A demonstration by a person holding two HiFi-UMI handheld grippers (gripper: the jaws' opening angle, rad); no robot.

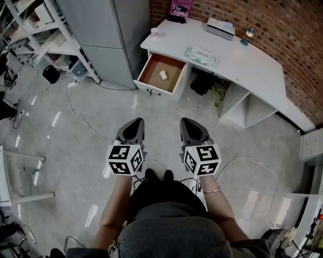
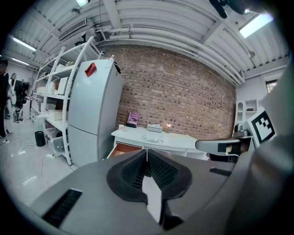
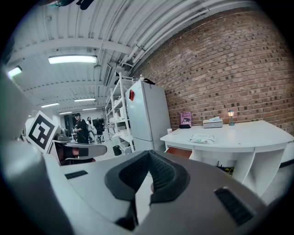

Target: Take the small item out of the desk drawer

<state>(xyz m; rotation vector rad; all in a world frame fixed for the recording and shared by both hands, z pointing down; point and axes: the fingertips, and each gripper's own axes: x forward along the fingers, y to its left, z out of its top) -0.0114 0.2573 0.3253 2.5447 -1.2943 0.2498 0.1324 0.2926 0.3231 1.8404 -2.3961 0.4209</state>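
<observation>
The white desk (image 1: 242, 65) stands along the brick wall, well ahead of me. Its wood-lined drawer (image 1: 174, 83) is pulled open, and a small white item (image 1: 163, 75) lies inside near the middle. My left gripper (image 1: 135, 124) and right gripper (image 1: 189, 124) hang side by side over the floor, far short of the desk. Both are shut with nothing between their jaws. The left gripper view shows its jaws (image 2: 147, 156) pressed together, with the desk (image 2: 161, 137) and open drawer (image 2: 124, 149) beyond. In the right gripper view the shut jaws (image 3: 149, 158) point at the desk (image 3: 229, 133).
A grey fridge (image 1: 111, 35) stands left of the drawer, with metal shelving (image 1: 40, 30) further left. On the desk are a wipes pack (image 1: 202, 55), tissue box (image 1: 220, 27), pink book (image 1: 180, 7), cup (image 1: 155, 32) and small lamp (image 1: 247, 35). A cable (image 1: 81, 118) runs over the floor.
</observation>
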